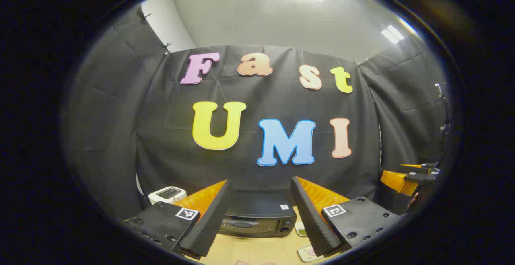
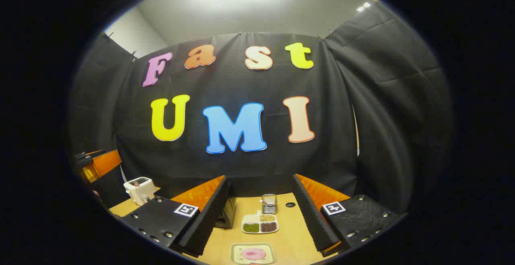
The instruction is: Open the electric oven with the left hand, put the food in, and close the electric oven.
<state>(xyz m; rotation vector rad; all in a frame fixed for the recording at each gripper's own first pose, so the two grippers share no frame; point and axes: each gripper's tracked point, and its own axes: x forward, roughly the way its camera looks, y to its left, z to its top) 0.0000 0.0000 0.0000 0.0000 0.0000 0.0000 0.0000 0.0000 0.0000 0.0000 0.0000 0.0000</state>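
I hold the left gripper (image 1: 260,216) above the table (image 1: 257,251) with its fingers spread wide and nothing between them. The electric oven (image 1: 259,216) sits dead ahead at twelve o'clock, framed in the gap between the two foam pads, its door shut and its pale handle running crosswise along the top of the glass. The oven's long side lies across my line of approach, so I judge a straight push forward and down should bring the fingers over the handle; the left gripper is plainly the nearer one for that job.

From the right gripper view, the right gripper (image 2: 260,216) is also spread apart and empty. The food, a pink round on a small square plate (image 2: 253,253), lies at six o'clock, just below the fingertips. A three-part tray of beans (image 2: 260,223) sits beyond it at twelve o'clock, with a small glass jar (image 2: 269,204) farther back. The oven's end peeks out at nine o'clock behind the left-hand finger. A white toaster (image 2: 139,188) stands off at ten o'clock.
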